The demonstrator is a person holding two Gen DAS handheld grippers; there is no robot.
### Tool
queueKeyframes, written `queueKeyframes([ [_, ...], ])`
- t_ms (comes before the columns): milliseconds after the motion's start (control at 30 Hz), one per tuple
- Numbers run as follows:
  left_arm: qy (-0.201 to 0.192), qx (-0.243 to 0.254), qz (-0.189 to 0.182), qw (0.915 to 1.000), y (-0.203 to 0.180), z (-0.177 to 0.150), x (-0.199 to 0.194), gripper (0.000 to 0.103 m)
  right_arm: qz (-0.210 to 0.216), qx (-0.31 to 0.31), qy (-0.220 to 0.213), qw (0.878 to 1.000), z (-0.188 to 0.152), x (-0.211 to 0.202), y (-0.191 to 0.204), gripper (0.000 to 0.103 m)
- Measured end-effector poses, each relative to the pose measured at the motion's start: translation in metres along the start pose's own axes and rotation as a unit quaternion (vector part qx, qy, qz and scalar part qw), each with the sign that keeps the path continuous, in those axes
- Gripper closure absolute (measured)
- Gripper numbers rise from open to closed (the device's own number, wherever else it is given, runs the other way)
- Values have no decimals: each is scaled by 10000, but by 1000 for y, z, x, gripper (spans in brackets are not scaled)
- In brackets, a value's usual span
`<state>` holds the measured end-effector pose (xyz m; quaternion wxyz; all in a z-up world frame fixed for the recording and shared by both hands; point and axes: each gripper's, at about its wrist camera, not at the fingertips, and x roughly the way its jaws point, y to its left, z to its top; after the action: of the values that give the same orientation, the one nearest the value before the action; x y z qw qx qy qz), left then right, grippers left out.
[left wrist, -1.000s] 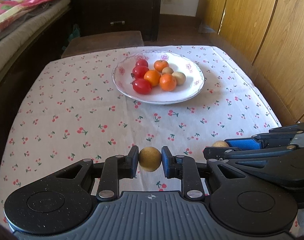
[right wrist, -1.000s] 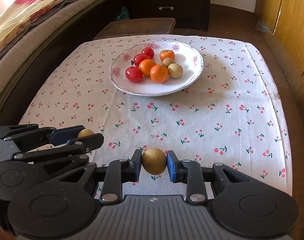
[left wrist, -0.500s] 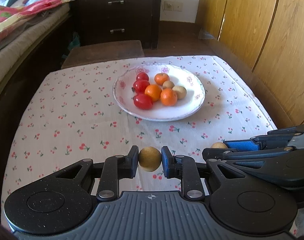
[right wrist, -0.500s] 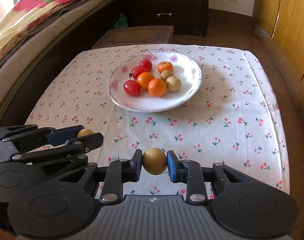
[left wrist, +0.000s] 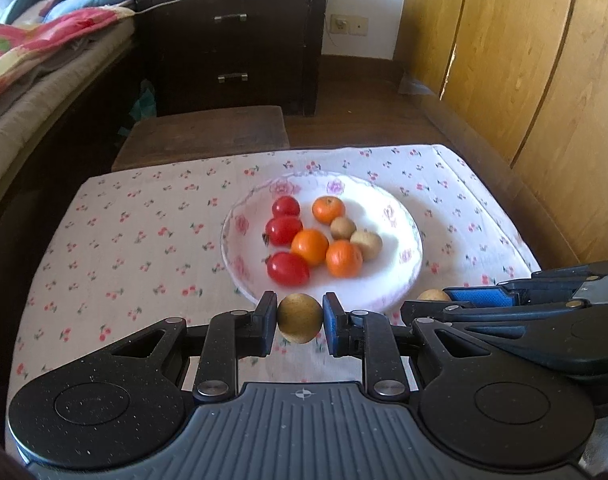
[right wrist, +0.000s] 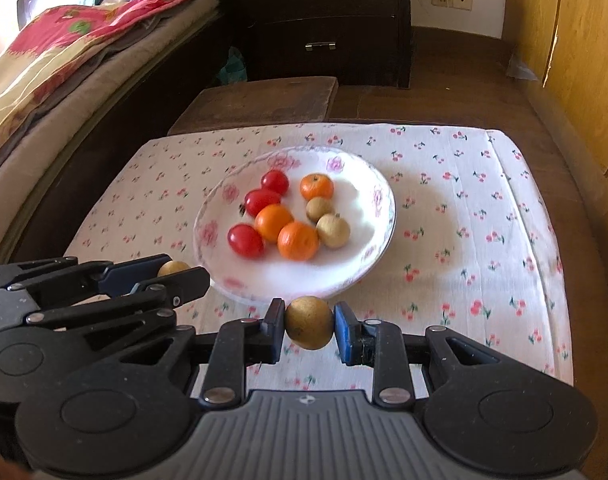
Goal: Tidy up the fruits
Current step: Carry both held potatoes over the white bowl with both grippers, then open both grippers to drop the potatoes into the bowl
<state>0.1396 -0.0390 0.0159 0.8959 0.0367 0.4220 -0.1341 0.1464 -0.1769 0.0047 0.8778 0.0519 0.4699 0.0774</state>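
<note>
A white flowered plate (left wrist: 400, 280) (right wrist: 380, 240) on the cherry-print cloth holds three red tomatoes (left wrist: 287, 268), three oranges (left wrist: 344, 258) and two tan longans (left wrist: 366, 245). My left gripper (left wrist: 299, 319) is shut on a tan longan (left wrist: 299, 319), just short of the plate's near rim. My right gripper (right wrist: 308, 322) is shut on another tan longan (right wrist: 308, 322), also at the near rim. Each gripper shows from the side in the other's view, the right gripper (left wrist: 432, 296) and the left gripper (right wrist: 175, 270), both with fruit between the pads.
The table's cloth (left wrist: 143, 240) ends at a dark wooden stool (left wrist: 207, 132) behind it. A dark drawer chest (left wrist: 231, 40) stands further back. A bed with a flowered blanket (right wrist: 63, 52) runs along the left, wooden panels (left wrist: 524, 60) along the right.
Both grippers have moved forward towards the plate, each still holding its longan. The plate now sits right beyond the fingertips, and more of the room shows.
</note>
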Motion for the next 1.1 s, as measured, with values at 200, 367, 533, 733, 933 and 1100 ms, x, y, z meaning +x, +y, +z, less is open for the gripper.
queueKeyframes([
  [200,95,-152,-50,9998,6,13,20,73,-31,38,79,10000,16,17,-7,74],
  [367,181,-214,-29,9996,8,19,34,73,-43,57,151,9999,21,30,-10,74],
  [533,265,-300,-30,9992,11,21,44,73,-60,70,193,9998,25,38,-12,74],
  [733,285,-334,9,9990,13,22,50,73,-93,33,198,9998,27,44,-11,73],
  [933,337,-433,-5,9985,16,22,56,72,-151,8,174,9997,28,48,-10,73],
  [1100,358,-467,-12,9983,16,20,58,72,-180,17,146,9997,28,48,-10,73],
])
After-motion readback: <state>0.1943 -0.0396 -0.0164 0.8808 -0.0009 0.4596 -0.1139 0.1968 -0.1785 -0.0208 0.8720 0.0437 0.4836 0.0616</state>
